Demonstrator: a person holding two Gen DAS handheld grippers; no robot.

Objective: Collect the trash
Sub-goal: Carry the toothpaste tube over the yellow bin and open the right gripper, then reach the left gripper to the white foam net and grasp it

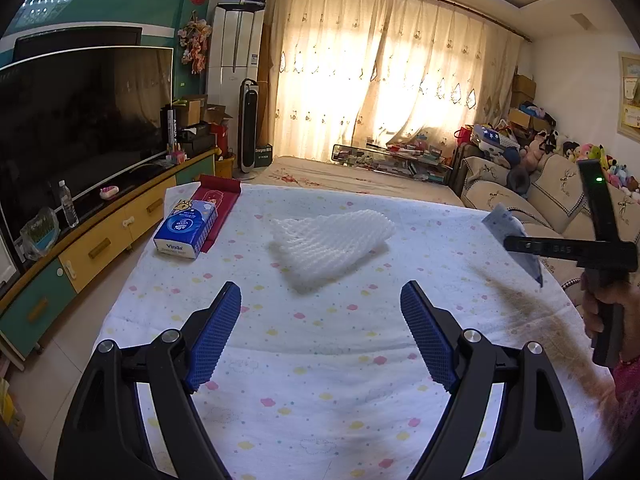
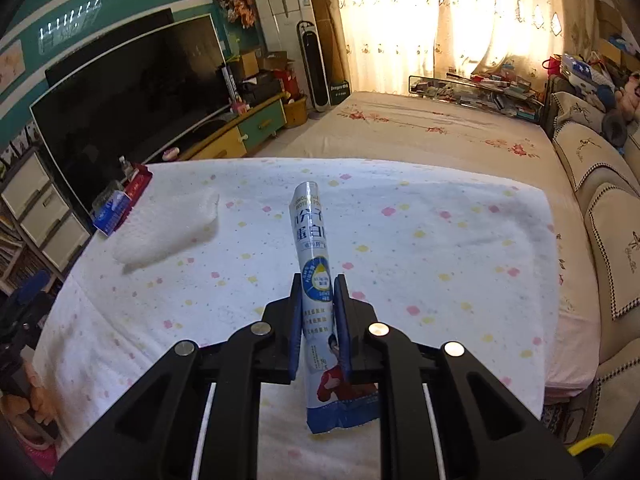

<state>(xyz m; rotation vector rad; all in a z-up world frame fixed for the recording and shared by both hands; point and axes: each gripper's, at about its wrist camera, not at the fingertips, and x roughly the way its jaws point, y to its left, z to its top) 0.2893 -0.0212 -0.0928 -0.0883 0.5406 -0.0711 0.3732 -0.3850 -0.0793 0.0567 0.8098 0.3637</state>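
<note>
covering the table (image 1: 320, 360) — cloud-print cloth (image 2: 440, 248)

Blue tissue pack (image 1: 185, 229) on the bed, front edge reads "Vinda" — smaller print below illegible. Sachet (image 2: 316, 280) — large Chinese characters "分子" over "蛋白", partly cut off by the curve. Remaining sachet print too small to read.

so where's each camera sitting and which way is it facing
Left wrist: sits behind the open left tool, looking across the cloth-covered table at the white foam net; the right tool and a hand show at right.
Right wrist: sits behind the right tool, shut on a blue-and-white packet, facing down the table toward the curtains.
Shared: the table, foam net, tissue pack, TV, curtains.
</note>
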